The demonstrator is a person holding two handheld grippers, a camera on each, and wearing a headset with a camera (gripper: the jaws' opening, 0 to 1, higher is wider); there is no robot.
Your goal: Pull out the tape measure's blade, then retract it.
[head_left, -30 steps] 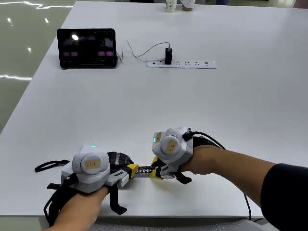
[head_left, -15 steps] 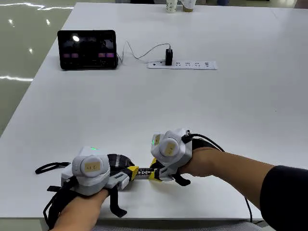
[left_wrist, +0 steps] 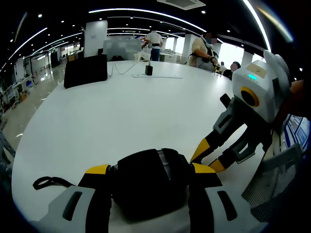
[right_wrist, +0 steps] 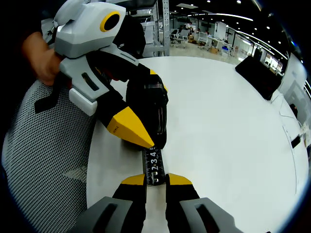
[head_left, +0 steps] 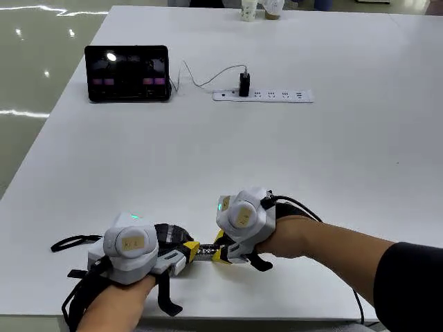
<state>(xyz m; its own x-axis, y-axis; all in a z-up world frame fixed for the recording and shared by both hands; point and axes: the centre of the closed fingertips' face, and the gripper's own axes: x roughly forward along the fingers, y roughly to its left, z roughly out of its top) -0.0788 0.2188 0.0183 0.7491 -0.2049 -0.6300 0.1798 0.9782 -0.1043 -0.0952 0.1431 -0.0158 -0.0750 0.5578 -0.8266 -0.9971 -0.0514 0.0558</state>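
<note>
Since a second ago, the right claw [right_wrist: 155, 180] has slid a tiny bit nearer to the left claw [left_wrist: 150, 170], so the strip between them looks a little shorter. The left claw is shut around the black tape measure [left_wrist: 153, 182] and holds it low on the white tabletop [head_left: 277, 159], near the front edge. The right claw is pinched shut on the tip of the blade [right_wrist: 154, 162]. Only a short bit of blade is out. It runs straight from the tape measure to the right claw, so the two claws face each other along it. I think the next move must follow that line: away to pull more out, or closer to let the blade go back in.
</note>
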